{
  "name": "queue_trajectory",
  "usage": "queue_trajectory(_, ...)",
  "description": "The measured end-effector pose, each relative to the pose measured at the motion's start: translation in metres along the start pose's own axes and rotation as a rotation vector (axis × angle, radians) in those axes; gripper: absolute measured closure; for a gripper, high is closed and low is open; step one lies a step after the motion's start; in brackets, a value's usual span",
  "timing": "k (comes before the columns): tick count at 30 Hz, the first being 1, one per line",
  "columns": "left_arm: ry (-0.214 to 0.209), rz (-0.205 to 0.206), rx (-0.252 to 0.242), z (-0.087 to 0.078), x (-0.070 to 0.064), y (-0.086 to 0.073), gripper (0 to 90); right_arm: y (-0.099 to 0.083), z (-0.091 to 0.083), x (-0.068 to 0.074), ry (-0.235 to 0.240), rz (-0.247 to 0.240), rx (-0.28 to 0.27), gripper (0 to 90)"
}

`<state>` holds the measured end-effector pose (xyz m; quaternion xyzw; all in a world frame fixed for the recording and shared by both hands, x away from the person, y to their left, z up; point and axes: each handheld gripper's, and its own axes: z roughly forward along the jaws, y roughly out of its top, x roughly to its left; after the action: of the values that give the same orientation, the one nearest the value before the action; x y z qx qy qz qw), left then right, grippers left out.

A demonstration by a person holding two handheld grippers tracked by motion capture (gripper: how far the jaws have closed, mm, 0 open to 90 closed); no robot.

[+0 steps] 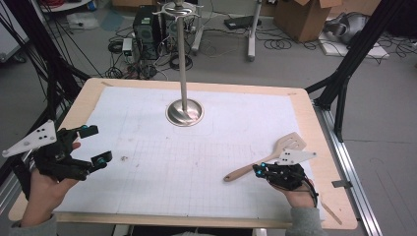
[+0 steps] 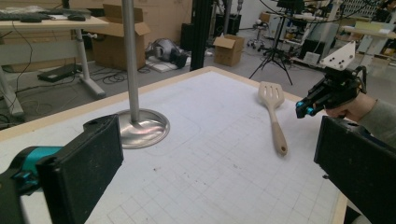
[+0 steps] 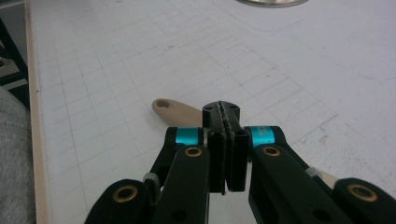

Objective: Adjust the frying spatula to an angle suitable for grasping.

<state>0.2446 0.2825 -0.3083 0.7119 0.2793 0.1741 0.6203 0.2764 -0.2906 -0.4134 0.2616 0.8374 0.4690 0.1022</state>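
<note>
the spatula (image 2: 274, 112) is pale bare wood, matt and smooth, with a slotted blade. the stand (image 1: 184, 112) is polished metal, its round base glossy and mirror-like, its pole a duller brushed grey. the counter (image 1: 314, 128) has a light wooden rim, and a white matt paper sheet (image 1: 162, 162) printed with a faint grid, scuffed and smudged in places, covers it. the left tool (image 1: 96, 145) is matt black plastic with teal metal accents; its pads (image 2: 88, 163) look rough and grainy. the right tool (image 3: 227, 112) has brass-coloured rivets.
</note>
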Motion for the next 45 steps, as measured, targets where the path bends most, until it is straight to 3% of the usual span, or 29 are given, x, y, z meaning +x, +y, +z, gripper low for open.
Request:
queue_trajectory(16,0.007,-0.005,0.003,-0.002,0.001,-0.001,1.8,-0.006,0.024,-0.003,-0.005,-0.002,0.11,89.8)
queue_trajectory(26,0.012,-0.012,0.009,-0.002,0.002,-0.003,1.8,-0.011,0.028,-0.005,-0.008,0.015,0.117,89.8)
queue_trajectory(37,0.018,-0.013,0.013,-0.002,0.002,-0.004,1.8,-0.013,0.04,-0.002,0.009,-0.019,0.17,89.8)
queue_trajectory(45,0.026,-0.015,0.019,-0.004,0.002,-0.006,1.8,-0.011,0.043,-0.002,0.005,-0.02,0.15,89.8)
